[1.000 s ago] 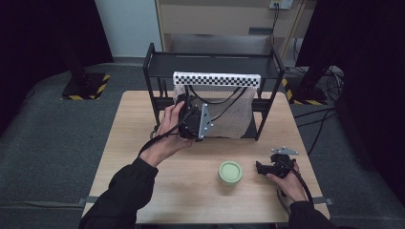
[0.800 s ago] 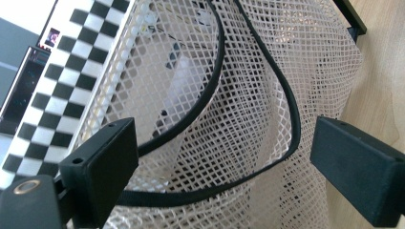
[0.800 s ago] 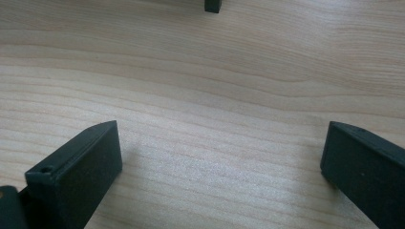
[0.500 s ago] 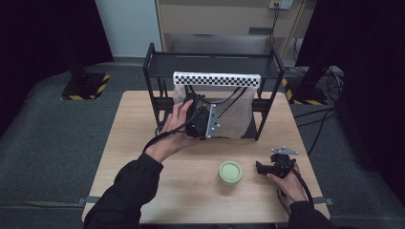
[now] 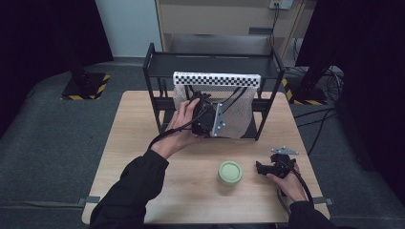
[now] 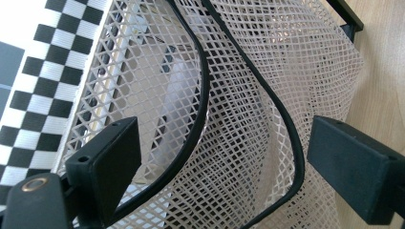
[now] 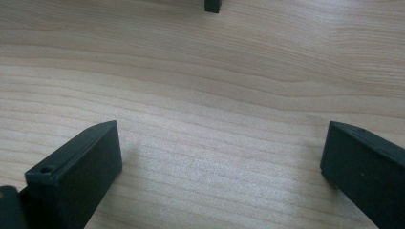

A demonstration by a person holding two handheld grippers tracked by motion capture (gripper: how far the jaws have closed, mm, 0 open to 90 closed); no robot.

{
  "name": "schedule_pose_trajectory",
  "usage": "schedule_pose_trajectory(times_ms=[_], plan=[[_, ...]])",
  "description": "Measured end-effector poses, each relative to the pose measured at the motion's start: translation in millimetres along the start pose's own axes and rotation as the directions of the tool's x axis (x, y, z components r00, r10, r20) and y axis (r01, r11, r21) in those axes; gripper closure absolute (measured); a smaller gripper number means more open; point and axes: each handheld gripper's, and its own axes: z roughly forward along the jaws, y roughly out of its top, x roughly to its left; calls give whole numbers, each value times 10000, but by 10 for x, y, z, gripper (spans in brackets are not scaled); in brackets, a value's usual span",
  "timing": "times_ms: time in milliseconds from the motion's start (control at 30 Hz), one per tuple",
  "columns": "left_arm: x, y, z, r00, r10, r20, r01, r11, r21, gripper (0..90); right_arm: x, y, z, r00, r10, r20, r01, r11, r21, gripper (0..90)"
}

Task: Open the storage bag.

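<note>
2 grippers, both spread wide: left gripper (image 5: 206, 116) at white mesh bag (image 6: 248, 95), right gripper (image 5: 274, 167) over bare wooden table (image 5: 143, 143).

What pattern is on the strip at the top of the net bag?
Black and white checks on the strip topping the net bag, clearest in the left gripper view.

Your left gripper (image 5: 210, 119) sits against the mesh bag (image 5: 239, 114) in the high view, so its jaws are hidden there and you cannot read their spread from above. In the left gripper view the shapes behind the mesh are a pale blur. In the right gripper view a dark piece (image 7: 213, 5) is cut off by the top edge.
</note>
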Motion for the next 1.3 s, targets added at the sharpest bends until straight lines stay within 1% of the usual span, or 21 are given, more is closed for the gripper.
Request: schedule_pose_trajectory(times_ms=[267,433,533,733,833,867,933,1200,1300], plan=[[-18,1,66,9999,-12,136,10,9999,120,124,0,0,0,10000,3,4,-3,10000,0,6],[-33,14,88,9999,95,128,-96,9999,116,130,-1,0,0,10000,-10,-2,10,10000,7,6],[-58,19,103,9998,64,190,-65,10000,21,132,-1,0,0,10000,-18,3,18,10000,11,6],[-122,-6,162,9996,77,288,-80,9999,107,134,-1,0,0,10000,-13,9,13,10000,6,6],[-150,-19,182,9996,94,268,-96,9999,95,134,-2,0,0,10000,-27,3,27,10000,12,6],[-152,-20,183,9994,213,268,-218,9996,180,134,-1,0,0,10000,-21,5,21,10000,9,6],[-157,-24,186,9993,286,238,-290,9994,192,137,-1,0,0,10000,-13,6,13,10000,7,6],[-201,-51,229,9993,281,243,-285,9994,180,142,-1,0,0,10000,-12,6,12,10000,5,6],[-223,-68,243,9994,319,154,-321,9994,154,142,-1,0,0,10000,-9,6,9,10000,6,6]])
